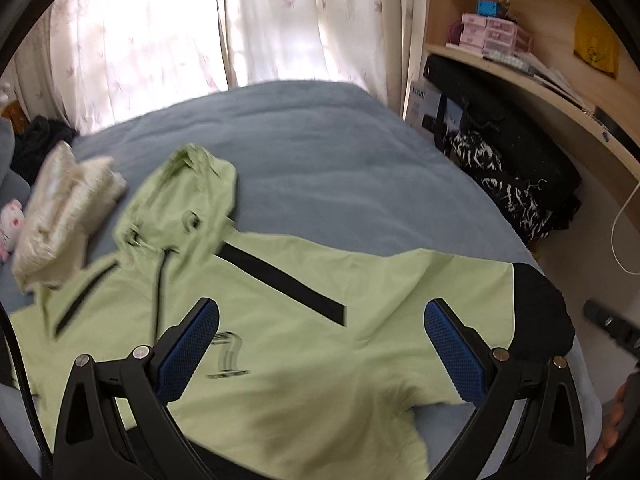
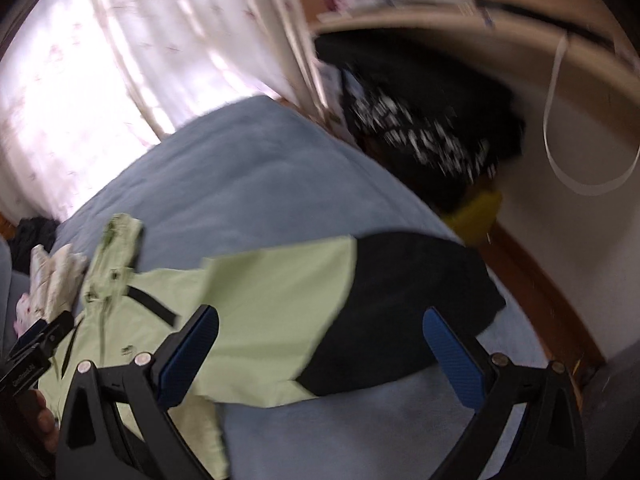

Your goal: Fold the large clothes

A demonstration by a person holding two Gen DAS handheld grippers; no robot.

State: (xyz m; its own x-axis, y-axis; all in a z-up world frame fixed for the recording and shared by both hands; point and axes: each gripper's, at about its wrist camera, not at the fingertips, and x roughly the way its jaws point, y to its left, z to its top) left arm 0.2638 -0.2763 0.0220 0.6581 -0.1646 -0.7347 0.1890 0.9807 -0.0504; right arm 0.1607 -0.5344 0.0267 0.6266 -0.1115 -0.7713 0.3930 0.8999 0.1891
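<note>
Currently a light green hooded jacket lies spread front-up across the lower half of the left wrist view, on a blue-grey bed cover, laid flat so that it can be folded. Its hood points toward the upper left of the frame, and its black-cuffed sleeve stretches out to the right, filling the middle of the right wrist view. The left gripper hovers above the jacket's chest with its blue-padded jaws spread wide and nothing between them. The right gripper hangs over the sleeve, also released and empty, seemingly lined up to take the sleeve and fold it inward. A cream folded garment sits at the left of the frame just beside the hood, apparently a finished piece set aside. White curtains fill the top of the frame, and a wooden shelf holds small boxes at the upper right. The right wrist view is blurred.
</note>
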